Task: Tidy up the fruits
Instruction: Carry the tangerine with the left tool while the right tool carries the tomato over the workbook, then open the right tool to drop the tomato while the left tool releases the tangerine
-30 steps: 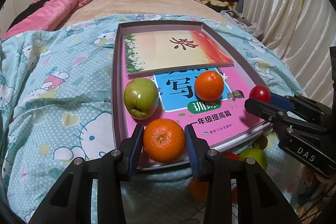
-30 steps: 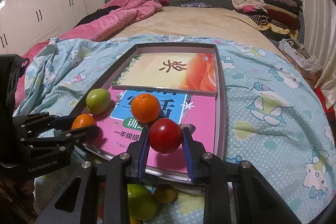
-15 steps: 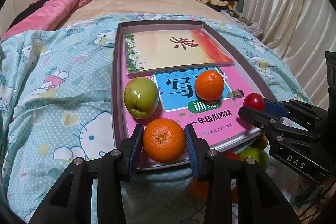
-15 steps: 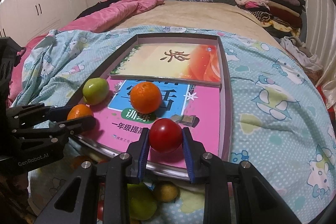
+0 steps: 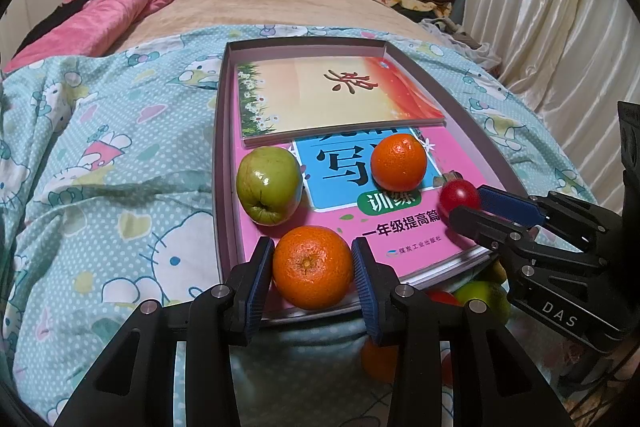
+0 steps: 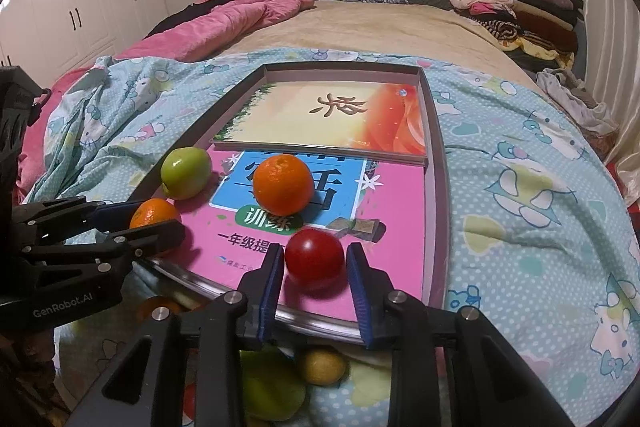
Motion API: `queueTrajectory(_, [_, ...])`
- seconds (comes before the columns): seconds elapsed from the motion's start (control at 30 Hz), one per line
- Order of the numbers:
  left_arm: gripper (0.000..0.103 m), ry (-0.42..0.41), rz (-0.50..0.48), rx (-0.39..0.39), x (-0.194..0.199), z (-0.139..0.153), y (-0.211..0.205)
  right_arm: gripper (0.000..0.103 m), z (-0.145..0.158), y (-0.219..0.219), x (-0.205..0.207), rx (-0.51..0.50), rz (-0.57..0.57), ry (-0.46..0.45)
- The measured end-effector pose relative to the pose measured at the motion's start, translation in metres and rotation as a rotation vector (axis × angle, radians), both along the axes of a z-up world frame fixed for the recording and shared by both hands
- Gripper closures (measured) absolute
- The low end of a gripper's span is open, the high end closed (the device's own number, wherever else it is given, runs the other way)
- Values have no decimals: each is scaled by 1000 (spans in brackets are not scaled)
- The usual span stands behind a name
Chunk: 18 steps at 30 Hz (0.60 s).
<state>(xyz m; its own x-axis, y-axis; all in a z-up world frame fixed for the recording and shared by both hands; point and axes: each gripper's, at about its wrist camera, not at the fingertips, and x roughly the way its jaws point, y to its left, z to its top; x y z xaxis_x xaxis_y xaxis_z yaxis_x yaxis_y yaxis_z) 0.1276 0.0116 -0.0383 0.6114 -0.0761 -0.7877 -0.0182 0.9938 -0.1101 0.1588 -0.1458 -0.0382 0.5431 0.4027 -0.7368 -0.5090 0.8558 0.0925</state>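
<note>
My left gripper (image 5: 312,246) is shut on an orange (image 5: 312,273) at the near left corner of a shallow grey tray (image 5: 224,147). The right wrist view shows the same gripper (image 6: 152,221) and orange (image 6: 154,213) from the side. My right gripper (image 6: 314,251) is shut on a small red tomato (image 6: 314,263) low over the pink book (image 6: 400,227) near the tray's front edge. The pads touch the tomato's sides. On that book lie a green apple (image 5: 269,191) and a second orange (image 5: 399,161).
A second book (image 5: 336,95) fills the far half of the tray. Loose fruits lie under the tray's front edge, among them a green one (image 6: 272,387) and a yellow one (image 6: 322,365). The tray rests on a patterned blue quilt (image 5: 120,167). Curtains (image 5: 560,7) hang at the right.
The right gripper has carried the tomato a little leftward and lower over the pink book. The left gripper and its orange have stayed still.
</note>
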Motion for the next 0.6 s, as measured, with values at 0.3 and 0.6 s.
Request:
queueTrajectory(0.3, [62,3,3,-6,-1,0,1,68,0,2,-2,7,10,-2])
queueTrajectory(0.6, [61,3,4,-16,-3,3,1,60,7,2,-5,31,19,-24])
